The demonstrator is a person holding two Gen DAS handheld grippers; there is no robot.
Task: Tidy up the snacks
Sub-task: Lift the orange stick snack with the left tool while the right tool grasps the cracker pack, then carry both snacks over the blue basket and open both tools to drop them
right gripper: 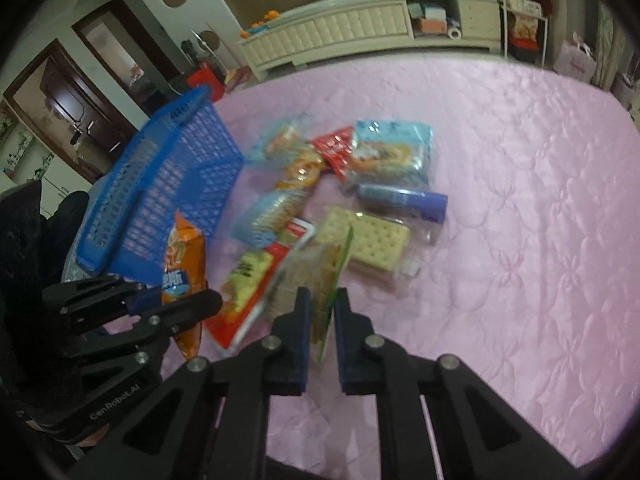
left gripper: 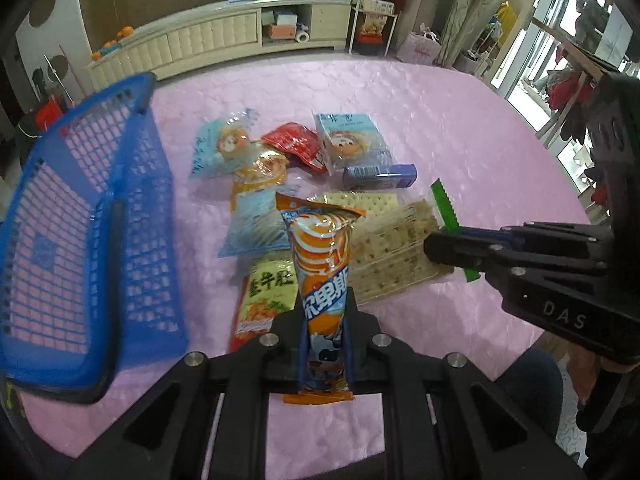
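A blue basket (left gripper: 80, 216) waits left of both jaws as the left gripper (left gripper: 324, 320) clamps an orange cone packet (left gripper: 320, 264) and the right gripper (right gripper: 322, 312) pinches a green-edged cracker pack (right gripper: 316, 276); 2 lifts made, next likely carrying them leftward into the basket

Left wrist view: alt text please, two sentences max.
Left gripper holds an orange cone pack upright in its jaws above a pink tablecloth. A blue basket sits left, loose snacks behind; the right gripper grips a green-edged cracker pack.
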